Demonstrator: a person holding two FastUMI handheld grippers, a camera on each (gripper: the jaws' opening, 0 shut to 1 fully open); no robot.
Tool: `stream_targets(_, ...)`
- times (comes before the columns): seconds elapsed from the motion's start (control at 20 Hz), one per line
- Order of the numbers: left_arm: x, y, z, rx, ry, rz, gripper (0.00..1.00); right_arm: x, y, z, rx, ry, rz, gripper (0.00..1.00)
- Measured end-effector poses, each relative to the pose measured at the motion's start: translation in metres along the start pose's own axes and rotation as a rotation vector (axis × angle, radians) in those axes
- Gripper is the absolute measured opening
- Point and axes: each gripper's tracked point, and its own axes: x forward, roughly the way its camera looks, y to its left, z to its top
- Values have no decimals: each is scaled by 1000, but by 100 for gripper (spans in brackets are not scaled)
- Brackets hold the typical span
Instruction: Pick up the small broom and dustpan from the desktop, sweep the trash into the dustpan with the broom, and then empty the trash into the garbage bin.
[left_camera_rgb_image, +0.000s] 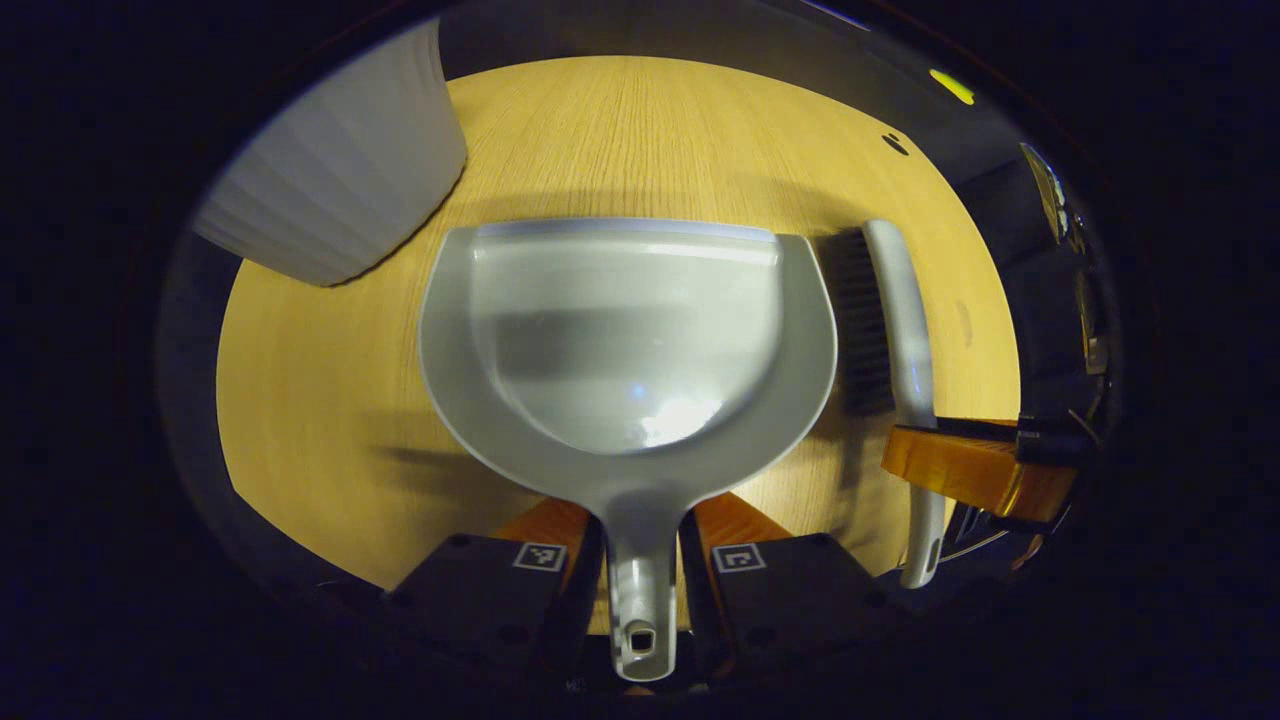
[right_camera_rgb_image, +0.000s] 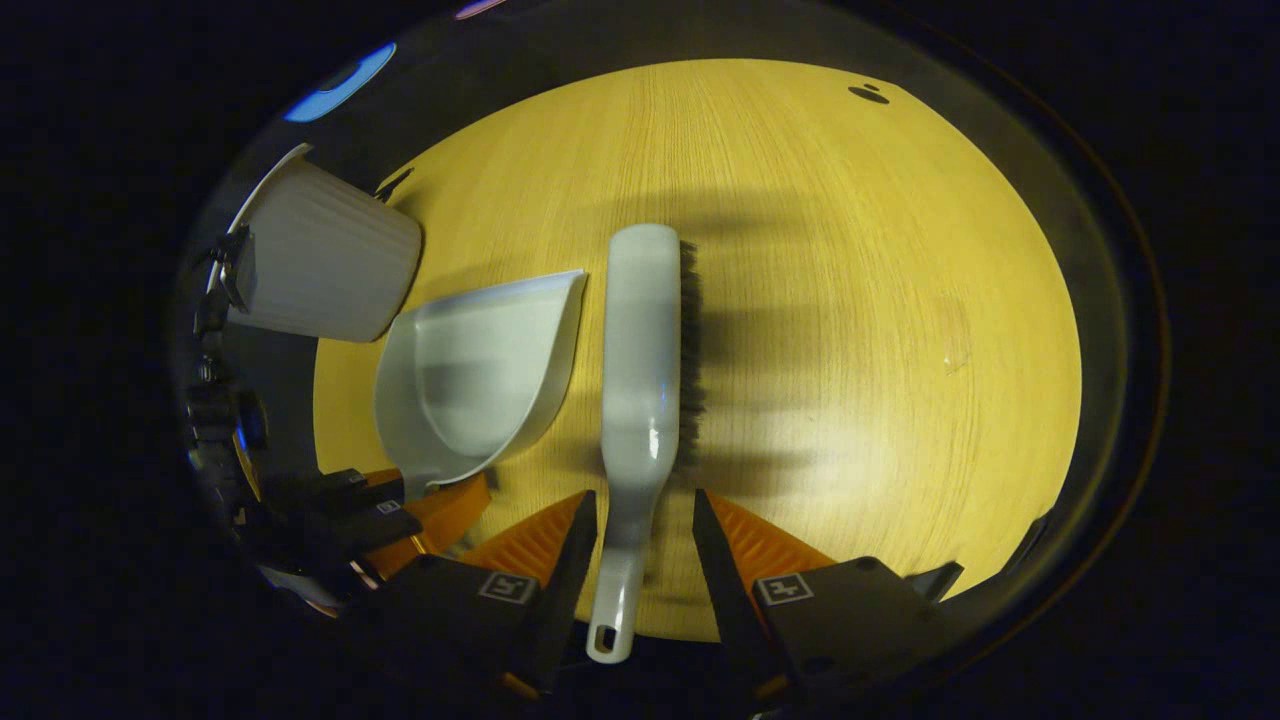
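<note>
Bin crowds dustpan's far-left; broom just right of dustpan, narrow gap btwn. Bare desktop beyond broom.

My left gripper hides the dustpan handle's sides. Bin is cut off at the left gripper view's edge. Can't tell if my right gripper touches the broom handle.

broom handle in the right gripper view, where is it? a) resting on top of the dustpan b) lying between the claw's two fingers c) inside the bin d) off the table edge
b: the broom lies on the table, its handle running back between the right claw's two spread fingers, beside the dustpan, not on it.
</note>
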Motion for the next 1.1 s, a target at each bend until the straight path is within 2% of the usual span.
stream_targets(0.05,-6,1,0,16,-15,2,59,-8,1,5,-8,-23,2,71)
stream_targets(0.1,-17,-2,0,24,-28,-3,81,-17,5,7,-10,-46,5,71)
stream_targets(0.15,-27,-4,-1,28,-38,-12,82,-25,8,8,-1,-65,12,80)
stream_targets(0.2,-39,-7,-3,29,-49,-30,82,-37,12,9,12,-89,20,71)
stream_targets(0.25,-53,-10,-5,28,-63,-50,82,-50,17,11,25,-116,32,81)
stream_targets(0.3,-70,-15,-10,33,-83,-77,82,-62,18,12,36,-150,29,81)
stream_targets(0.35,-88,-17,-11,34,-110,-95,82,-78,19,16,36,-197,20,81)
stream_targets(0.4,-108,-18,-13,33,-146,-111,82,-95,20,18,33,-249,5,92)
stream_targets(0.45,-127,-18,-13,34,-185,-125,82,-111,23,21,28,-305,-4,96)
stream_targets(0.55,-170,-22,-9,29,-294,-170,79,-153,35,30,25,-456,-25,96)
stream_targets(0.6,-193,-23,-5,35,-370,-196,80,-175,40,33,0,-535,-49,88)
stream_targets(0.65,-216,-25,1,56,-464,-217,80,-198,46,40,-40,-629,-81,96)
stream_targets(0.75,-254,-26,15,111,-675,-240,79,-241,66,55,-119,-819,-130,97)
stream_targets(0.9,-305,-26,33,185,-977,-262,79,-305,103,75,-145,-1117,-118,96)
stream_targets(1.0,-331,-20,34,234,-1150,-246,78,-328,110,73,-140,-1234,-114,96)
stream_targets(1.1,-339,-18,31,266,-1246,-193,76,-333,110,73,-126,-1249,-127,96)
